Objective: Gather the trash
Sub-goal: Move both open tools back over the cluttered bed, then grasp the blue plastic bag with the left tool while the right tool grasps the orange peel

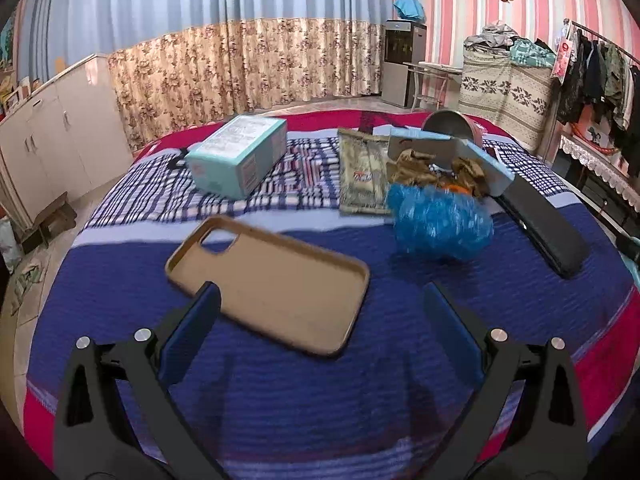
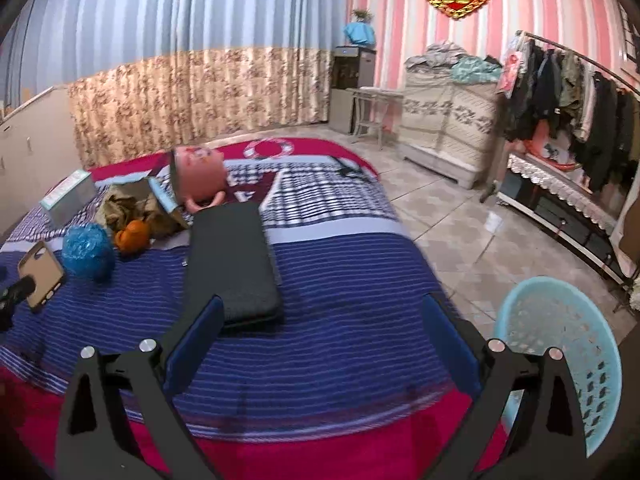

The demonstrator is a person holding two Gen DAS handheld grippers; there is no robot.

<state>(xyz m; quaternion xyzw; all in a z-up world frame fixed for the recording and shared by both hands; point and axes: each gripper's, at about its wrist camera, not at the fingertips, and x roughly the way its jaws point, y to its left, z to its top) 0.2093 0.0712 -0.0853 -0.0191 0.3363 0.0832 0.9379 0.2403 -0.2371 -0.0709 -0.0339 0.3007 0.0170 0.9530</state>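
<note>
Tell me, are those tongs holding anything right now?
No. Both the left tongs and the right tongs stand open and empty above the bed; the phone case lies untouched.

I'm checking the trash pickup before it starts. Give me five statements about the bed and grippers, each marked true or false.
1. The left gripper is open and holds nothing. True.
2. The tan phone case lies with its hollow side up on the bedspread. True.
3. The crumpled blue plastic bag is already in the light blue basket. False: it lies on the bedspread, beside the phone case.
4. The right gripper is shut on the black flat case. False: its jaws stand wide, empty.
5. The light blue basket stands on the floor beside the bed. True.
</note>
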